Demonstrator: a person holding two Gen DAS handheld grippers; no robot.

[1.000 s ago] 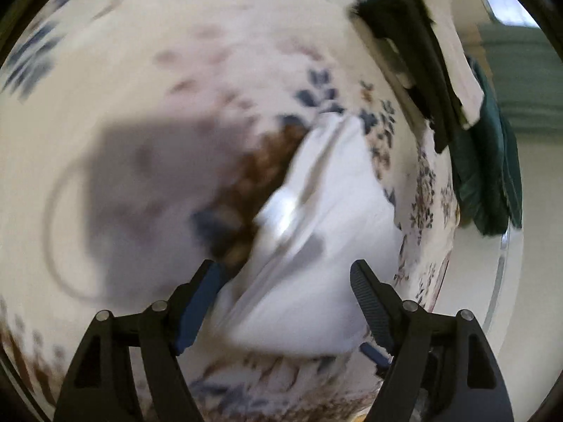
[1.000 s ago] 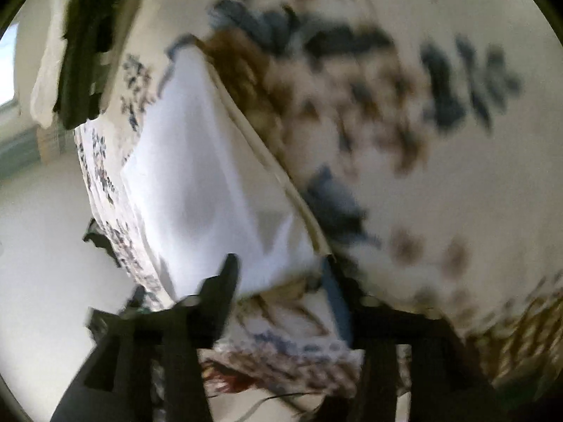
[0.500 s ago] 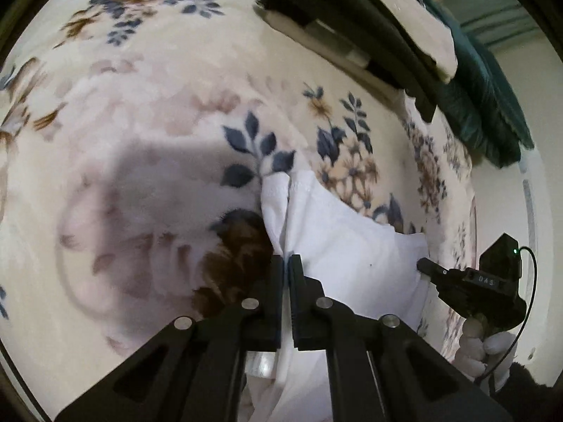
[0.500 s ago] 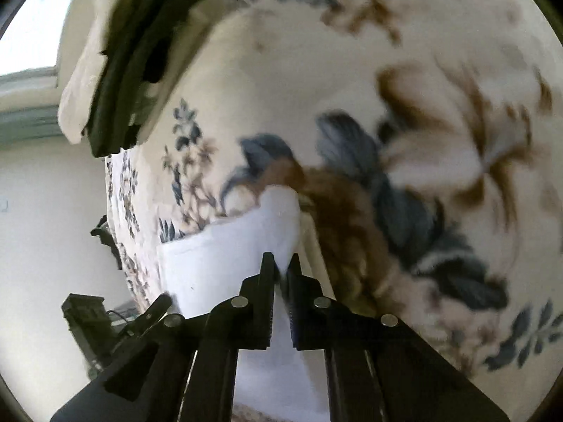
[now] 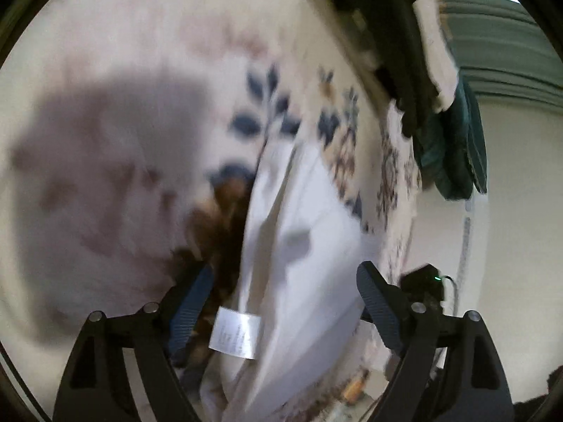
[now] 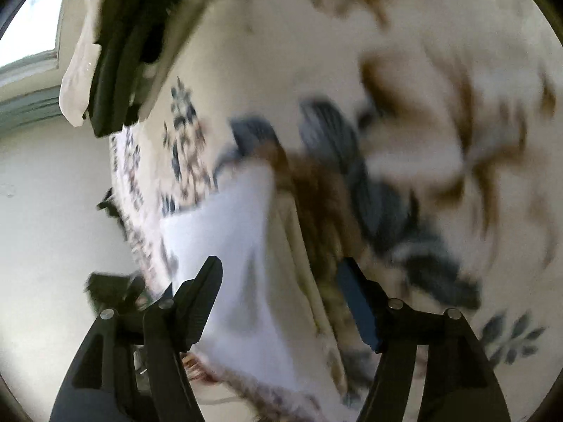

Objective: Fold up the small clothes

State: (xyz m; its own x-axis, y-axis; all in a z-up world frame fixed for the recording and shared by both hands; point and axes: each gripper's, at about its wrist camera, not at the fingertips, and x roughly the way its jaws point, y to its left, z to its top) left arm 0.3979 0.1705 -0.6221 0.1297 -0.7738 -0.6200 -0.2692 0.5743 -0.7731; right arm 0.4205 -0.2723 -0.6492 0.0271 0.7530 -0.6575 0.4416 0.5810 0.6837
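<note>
A small white garment (image 5: pixel 299 232) lies folded on the floral blanket (image 5: pixel 140 70), with a white care label (image 5: pixel 235 333) showing at its near edge. My left gripper (image 5: pixel 281 299) is open above it, jaws on either side of the cloth, holding nothing. The same white garment shows in the right wrist view (image 6: pixel 242 246). My right gripper (image 6: pixel 281 292) is open over its near end and holds nothing. Both views are blurred by motion.
A stack of dark and cream clothes (image 5: pixel 387 35) lies at the far edge of the blanket, also in the right wrist view (image 6: pixel 119 45). A dark green cloth (image 5: pixel 454 140) hangs beside it. The blanket edge (image 5: pixel 397 211) drops off at the right.
Half a second ago both grippers were shut on the white garment's edge. Now both are open and the garment lies released on the blanket.
</note>
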